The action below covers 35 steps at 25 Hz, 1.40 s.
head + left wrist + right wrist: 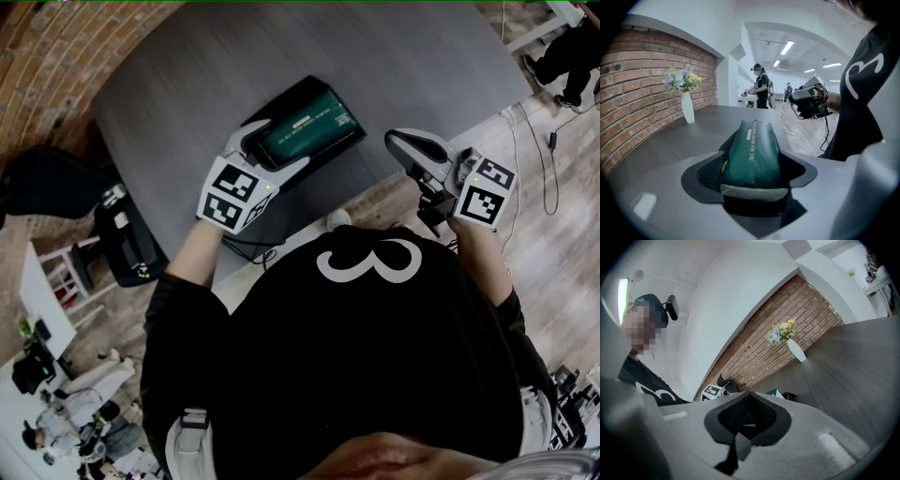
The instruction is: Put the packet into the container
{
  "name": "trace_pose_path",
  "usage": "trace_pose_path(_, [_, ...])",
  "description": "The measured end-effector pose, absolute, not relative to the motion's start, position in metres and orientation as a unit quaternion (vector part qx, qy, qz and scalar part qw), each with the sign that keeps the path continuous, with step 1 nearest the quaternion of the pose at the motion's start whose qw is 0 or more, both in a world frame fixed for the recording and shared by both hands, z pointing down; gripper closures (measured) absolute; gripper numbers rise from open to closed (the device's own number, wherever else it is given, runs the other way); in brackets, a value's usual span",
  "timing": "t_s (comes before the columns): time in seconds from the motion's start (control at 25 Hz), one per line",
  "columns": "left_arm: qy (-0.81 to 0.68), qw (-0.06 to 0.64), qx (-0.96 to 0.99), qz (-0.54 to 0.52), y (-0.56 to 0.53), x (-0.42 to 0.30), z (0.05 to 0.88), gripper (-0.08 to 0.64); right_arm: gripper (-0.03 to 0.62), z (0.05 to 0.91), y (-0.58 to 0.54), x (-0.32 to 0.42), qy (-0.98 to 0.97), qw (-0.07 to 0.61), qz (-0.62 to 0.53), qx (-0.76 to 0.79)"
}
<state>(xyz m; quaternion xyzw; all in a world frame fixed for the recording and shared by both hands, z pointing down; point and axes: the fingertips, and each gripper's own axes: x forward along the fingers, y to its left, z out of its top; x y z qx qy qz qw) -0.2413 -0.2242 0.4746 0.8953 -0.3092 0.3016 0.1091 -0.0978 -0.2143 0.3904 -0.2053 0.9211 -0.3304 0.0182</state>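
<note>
We see our left gripper (278,143) pinching the green packet (752,159) by its near sealed end. The long axis runs straight out ahead of the jaws (along the black container (286,98)). Our right gripper (403,141), well aside, is pressed together and empty.

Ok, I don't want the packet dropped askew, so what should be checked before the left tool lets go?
1. Left tool grips packet: ok, its near end sits between the jaws.
2. Packet lined up with container: ok, black rim shows around it.
3. Packet resting on the container's bottom: cannot tell.
4. Right tool out of the way: ok, shut, empty, off to the side.
5. Vase clear: ok, standing well beyond the packet.
</note>
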Motion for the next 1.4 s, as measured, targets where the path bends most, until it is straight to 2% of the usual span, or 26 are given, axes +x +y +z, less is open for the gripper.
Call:
trace_pose_path(0.52, [-0.309, 0.144, 0.884, 0.321, -0.231, -0.240, 0.498, 0.163, 0.591, 0.396, -0.215, -0.095, 0.917, 0.019, -0.338, -0.209])
trace_pose_path(0.76, [-0.303, 0.126, 0.879, 0.345, -0.230, -0.239, 0.507, 0.147, 0.591, 0.396, -0.217, -0.093, 0.917, 0.020, -0.340, -0.209])
trace_pose_path(1.16, [-0.318, 0.155, 0.882, 0.310, -0.222, -0.233, 0.488, 0.118, 0.591, 0.389, -0.215, -0.092, 0.923, 0.021, -0.330, -0.195])
trace_pose_path(1.24, [-0.334, 0.168, 0.882, 0.287, -0.221, -0.235, 0.476, 0.132, 0.591, 0.386, -0.216, -0.095, 0.927, 0.020, -0.322, -0.192])
trace_pose_path(1.4, [-0.373, 0.207, 0.877, 0.220, -0.215, -0.239, 0.445, 0.208, 0.591, 0.376, -0.216, -0.102, 0.933, 0.028, -0.312, -0.180])
